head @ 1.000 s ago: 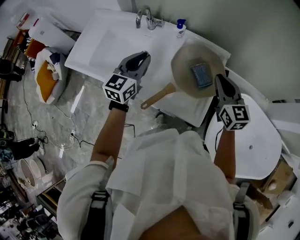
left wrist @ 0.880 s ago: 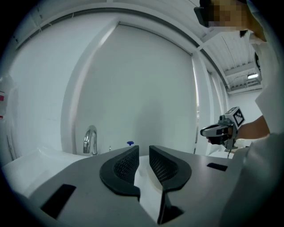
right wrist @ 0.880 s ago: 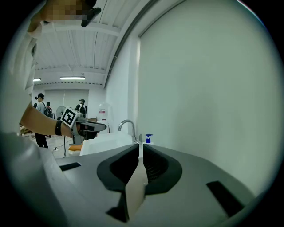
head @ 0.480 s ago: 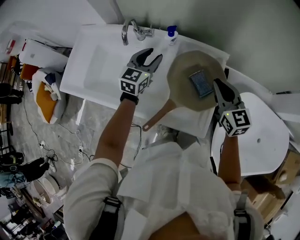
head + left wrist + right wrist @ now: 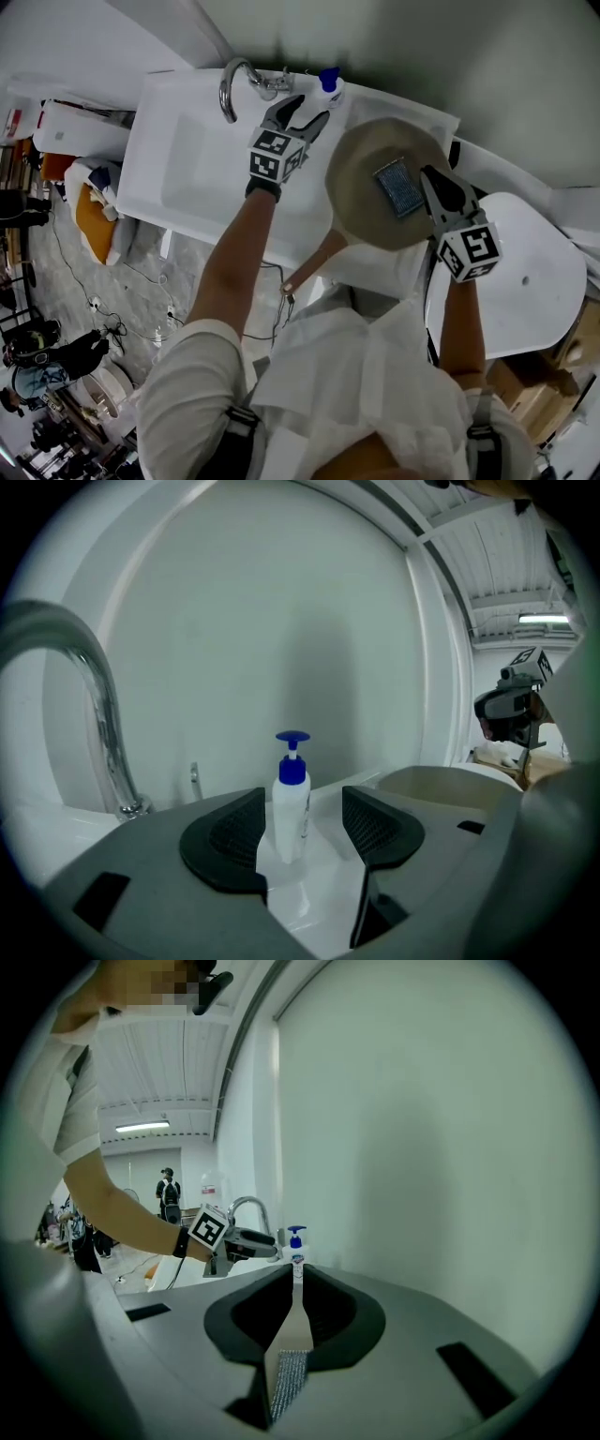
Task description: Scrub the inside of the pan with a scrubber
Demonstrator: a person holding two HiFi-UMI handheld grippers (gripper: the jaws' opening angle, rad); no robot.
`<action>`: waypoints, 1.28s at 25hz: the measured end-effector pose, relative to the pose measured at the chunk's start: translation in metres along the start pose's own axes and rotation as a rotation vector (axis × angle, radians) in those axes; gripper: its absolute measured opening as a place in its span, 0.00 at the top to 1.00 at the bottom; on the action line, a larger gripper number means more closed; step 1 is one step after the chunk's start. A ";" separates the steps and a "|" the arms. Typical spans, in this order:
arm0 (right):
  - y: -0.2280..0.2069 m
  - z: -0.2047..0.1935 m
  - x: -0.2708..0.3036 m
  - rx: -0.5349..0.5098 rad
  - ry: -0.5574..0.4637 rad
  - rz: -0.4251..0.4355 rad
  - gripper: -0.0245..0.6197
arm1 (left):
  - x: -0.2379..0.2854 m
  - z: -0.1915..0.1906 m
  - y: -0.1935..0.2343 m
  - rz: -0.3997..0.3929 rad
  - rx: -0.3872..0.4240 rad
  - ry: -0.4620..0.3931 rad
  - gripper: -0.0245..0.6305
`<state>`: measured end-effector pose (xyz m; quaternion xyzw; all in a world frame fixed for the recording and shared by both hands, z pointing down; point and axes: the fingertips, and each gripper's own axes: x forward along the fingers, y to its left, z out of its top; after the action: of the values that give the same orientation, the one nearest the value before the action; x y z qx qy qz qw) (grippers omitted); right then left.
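A beige pan [image 5: 361, 197] with a wooden handle [image 5: 314, 262] rests on the white counter to the right of the sink. A blue-grey scrubber [image 5: 400, 187] lies inside it. My right gripper [image 5: 428, 175] hovers at the pan's right rim, its tips beside the scrubber, jaws shut with nothing held; in the right gripper view [image 5: 295, 1274] only a thin slit shows between them. My left gripper [image 5: 312, 108] is over the counter near the faucet. Its jaws have just been opening and stand open [image 5: 302, 803]. A soap bottle [image 5: 292, 799] stands in line between them, just beyond the tips, untouched.
The chrome faucet [image 5: 230, 84] curves over the white sink basin [image 5: 187, 159] left of my left gripper. The wall stands close behind the counter. A white rounded surface [image 5: 525, 281] lies to the right. Bags and cables clutter the floor at far left [image 5: 89, 192].
My left gripper has moved away from me toward the faucet and soap bottle, and its jaws went from shut to open. My right gripper crept closer to the scrubber.
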<state>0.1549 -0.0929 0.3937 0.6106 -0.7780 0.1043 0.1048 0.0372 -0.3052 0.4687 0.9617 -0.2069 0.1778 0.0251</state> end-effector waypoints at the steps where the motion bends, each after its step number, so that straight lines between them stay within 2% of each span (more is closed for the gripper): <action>1: -0.001 -0.001 0.002 0.005 0.002 0.002 0.94 | 0.008 -0.004 0.002 -0.004 0.004 0.012 0.58; 6: -0.010 -0.011 0.009 0.029 0.008 0.001 0.94 | 0.046 -0.021 0.010 -0.016 0.009 0.044 0.53; 18: -0.020 -0.023 0.022 0.060 0.031 0.004 0.94 | 0.099 -0.045 0.015 -0.048 0.026 0.098 0.53; 20: -0.022 -0.026 0.023 0.069 0.035 0.000 0.94 | 0.105 -0.050 0.015 -0.052 0.031 0.108 0.57; 22: -0.025 -0.027 0.023 0.072 0.039 -0.005 0.94 | 0.109 -0.051 0.016 -0.048 0.033 0.102 0.63; 32: -0.032 -0.027 0.019 0.076 0.038 -0.015 0.94 | 0.090 -0.044 0.010 -0.068 0.061 0.129 0.65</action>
<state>0.1829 -0.1105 0.4260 0.6177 -0.7669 0.1444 0.0969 0.0950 -0.3440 0.5409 0.9551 -0.1664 0.2446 0.0152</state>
